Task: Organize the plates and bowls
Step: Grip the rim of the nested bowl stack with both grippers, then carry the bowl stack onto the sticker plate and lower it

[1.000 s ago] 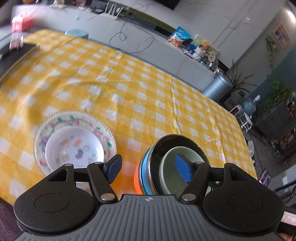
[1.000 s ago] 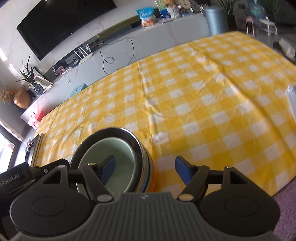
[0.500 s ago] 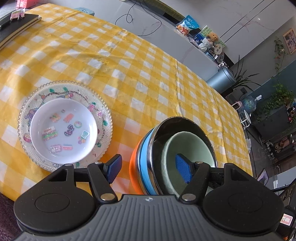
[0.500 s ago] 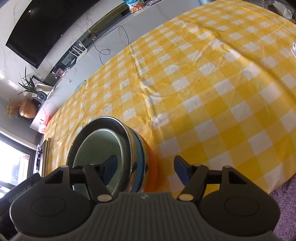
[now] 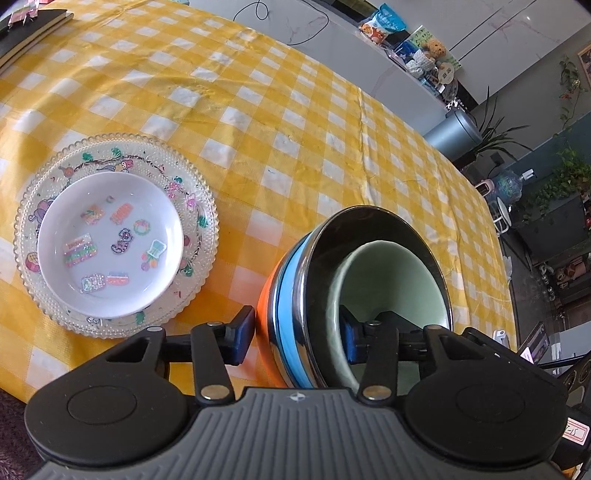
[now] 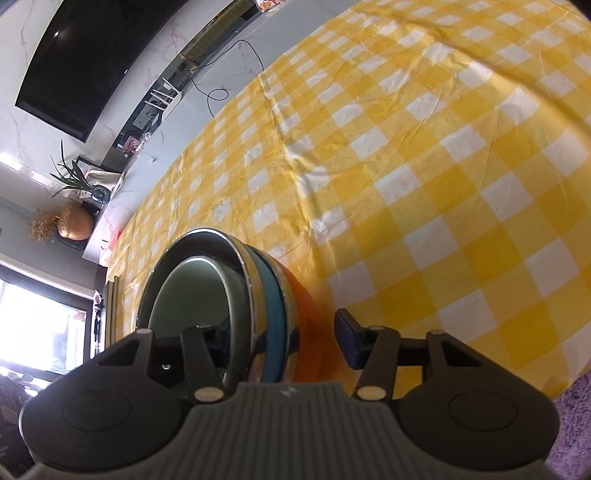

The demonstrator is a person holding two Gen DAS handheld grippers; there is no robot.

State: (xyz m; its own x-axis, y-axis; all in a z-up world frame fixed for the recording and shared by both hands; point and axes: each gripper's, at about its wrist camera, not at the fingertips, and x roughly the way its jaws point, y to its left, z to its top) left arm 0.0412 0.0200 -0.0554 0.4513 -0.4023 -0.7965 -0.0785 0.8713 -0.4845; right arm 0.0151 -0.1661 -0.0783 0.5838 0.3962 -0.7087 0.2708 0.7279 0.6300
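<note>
A nested stack of bowls [image 5: 295,306] stands near the table's front edge: orange outermost, then blue, then steel, with a pale green bowl [image 5: 391,280] innermost. My left gripper [image 5: 297,336] is open and straddles the stack's near-left rim, one finger outside, one inside the green bowl. My right gripper [image 6: 280,338] is open and straddles the stack [image 6: 273,295] at its right rim, left finger inside, right finger outside. A white sticker-patterned plate [image 5: 110,243] sits on a clear glass plate [image 5: 199,192] to the left.
The yellow checked tablecloth [image 5: 295,122] covers the table. Dark books [image 5: 26,29] lie at the far left corner. A grey bin [image 5: 454,134] and plants stand beyond the far edge. A TV [image 6: 92,55] hangs on the wall.
Both grippers have dropped lower and moved in around the bowl stack's rim; the stack now looms larger between the fingers. Jaws stay open.
</note>
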